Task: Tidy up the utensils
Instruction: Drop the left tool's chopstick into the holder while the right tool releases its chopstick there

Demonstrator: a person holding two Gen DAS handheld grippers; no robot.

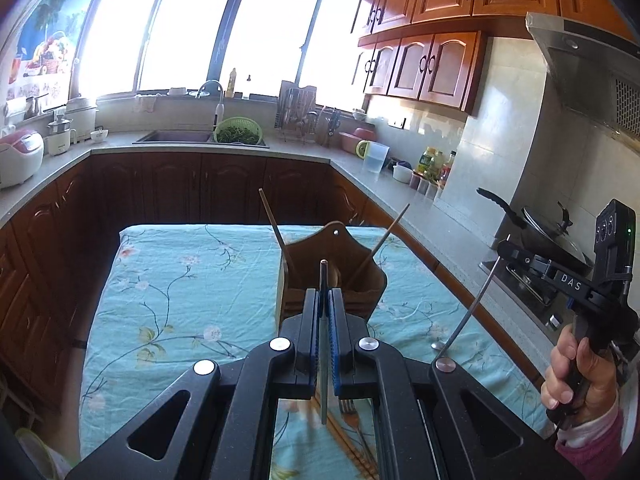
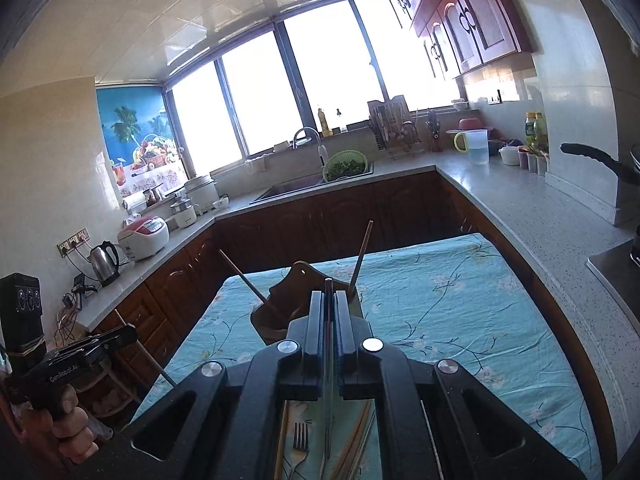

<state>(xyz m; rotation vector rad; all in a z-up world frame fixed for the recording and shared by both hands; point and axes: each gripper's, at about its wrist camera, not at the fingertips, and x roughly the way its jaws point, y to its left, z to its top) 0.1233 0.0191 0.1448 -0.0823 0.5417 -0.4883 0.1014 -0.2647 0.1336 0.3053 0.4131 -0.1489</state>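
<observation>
Wooden holder point(image 1: 334, 276) has two chopsticks splayed upward; I have my left gripper point(image 1: 324, 300) and right gripper point(image 2: 329, 304) each clamped on one upright chopstick.

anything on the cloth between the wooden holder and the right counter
Bare floral cloth only, between the wooden holder and the counter, in the right wrist view.

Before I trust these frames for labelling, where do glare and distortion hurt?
Left wrist view: the window panes are blown out white and straight cabinet edges bow. Right wrist view: same white windows, dark corners; the blue floral tablecloth stays readable.
</observation>
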